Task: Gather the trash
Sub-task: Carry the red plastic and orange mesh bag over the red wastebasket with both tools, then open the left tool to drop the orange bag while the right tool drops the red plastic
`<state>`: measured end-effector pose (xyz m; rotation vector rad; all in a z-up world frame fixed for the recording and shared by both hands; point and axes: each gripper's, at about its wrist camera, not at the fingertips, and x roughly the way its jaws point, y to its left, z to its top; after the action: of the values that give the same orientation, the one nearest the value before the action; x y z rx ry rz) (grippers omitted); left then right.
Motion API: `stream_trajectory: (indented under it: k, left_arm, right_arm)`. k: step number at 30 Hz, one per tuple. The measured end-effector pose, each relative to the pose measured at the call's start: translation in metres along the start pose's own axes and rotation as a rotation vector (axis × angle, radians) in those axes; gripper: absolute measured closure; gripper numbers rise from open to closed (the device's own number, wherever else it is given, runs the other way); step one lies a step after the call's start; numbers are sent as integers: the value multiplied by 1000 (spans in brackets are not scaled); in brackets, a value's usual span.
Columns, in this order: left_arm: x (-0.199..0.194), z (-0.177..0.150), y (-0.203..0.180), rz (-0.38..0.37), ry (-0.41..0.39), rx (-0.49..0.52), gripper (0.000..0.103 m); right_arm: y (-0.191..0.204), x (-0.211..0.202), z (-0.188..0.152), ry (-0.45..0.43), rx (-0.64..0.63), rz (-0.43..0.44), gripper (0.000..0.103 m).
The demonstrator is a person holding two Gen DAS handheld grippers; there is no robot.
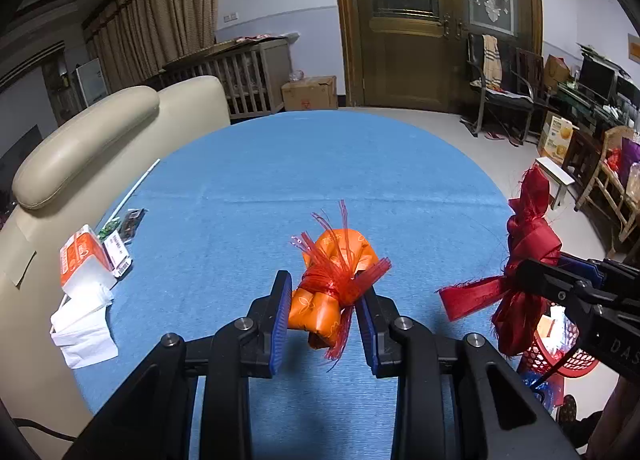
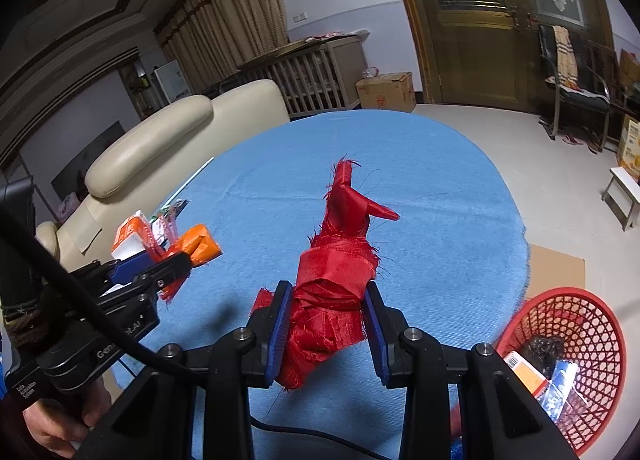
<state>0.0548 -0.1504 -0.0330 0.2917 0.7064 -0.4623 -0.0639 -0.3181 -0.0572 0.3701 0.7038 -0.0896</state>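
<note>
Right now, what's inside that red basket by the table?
In the red basket lie a black crumpled bag, an orange-labelled packet and a blue-and-white wrapper. Whatever sits beneath them, or below the near rim, is covered.

Cream sofa [image 1: 120, 120] beside blue table [image 1: 320, 164], wooden door [image 1: 420, 32], cardboard box [image 1: 310, 93], black chair [image 1: 500, 88]

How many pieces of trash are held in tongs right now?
2: the orange bundle in the left tongs, the red ribbon bundle in the right tongs.
</note>
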Motion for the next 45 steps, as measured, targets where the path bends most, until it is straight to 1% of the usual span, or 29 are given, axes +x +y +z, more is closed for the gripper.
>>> stream_trajectory:
  k: [4, 10, 13, 18, 21, 23, 26, 30, 34, 37, 38, 39, 40, 41, 42, 45]
  left_arm:
    - [1, 5, -10, -15, 0, 20, 70]
    - [2, 15, -36, -82, -1, 46, 70]
    - [2, 19, -54, -142, 2, 73, 70]
    - [6, 26, -91, -293, 30, 109, 70]
    - [7, 28, -115, -359, 42, 139, 70]
    - [7, 29, -129, -390, 50, 160, 70]
    - [8, 29, -152, -443, 73, 192, 70]
    - [10, 26, -185, -511, 105, 247, 70]
    - [15, 22, -212, -556, 154, 290, 69]
    - [21, 21, -227, -571, 190, 301, 69]
    - [25, 21, -233, -584, 215, 304, 67]
    - [29, 21, -237, -591, 233, 306, 61]
    - [33, 21, -242, -591, 246, 305, 52]
    - [34, 19, -244, -589, 250, 304, 47]
    - [36, 19, -245, -588, 253, 304, 47]
    - [35, 16, -244, -577, 254, 307, 47]
  right_arm:
    - [-16, -4, -1, -4, 33, -13, 65]
    - [-45, -20, -1, -27, 68, -57, 65]
    - [-66, -33, -2, -43, 96, -98, 65]
    - [-111, -58, -9, -64, 174, -185, 65]
    - [-143, -77, -19, -80, 243, -238, 65]
    - [-161, -88, -25, -89, 281, -267, 65]
    - [-181, -99, -31, -92, 323, -294, 64]
    - [-200, -110, -39, -96, 365, -309, 63]
    - [-214, -115, -48, -89, 394, -307, 63]
    - [-224, -113, -52, -82, 407, -302, 63]
    - [-227, -114, -54, -81, 411, -299, 63]
    - [-230, -112, -53, -78, 415, -293, 62]
    - [-233, -112, -53, -72, 423, -284, 48]
    - [-235, -112, -54, -69, 433, -274, 42]
    - [-238, -111, -54, -68, 440, -270, 36]
    - [-239, -113, -58, -67, 451, -254, 36]
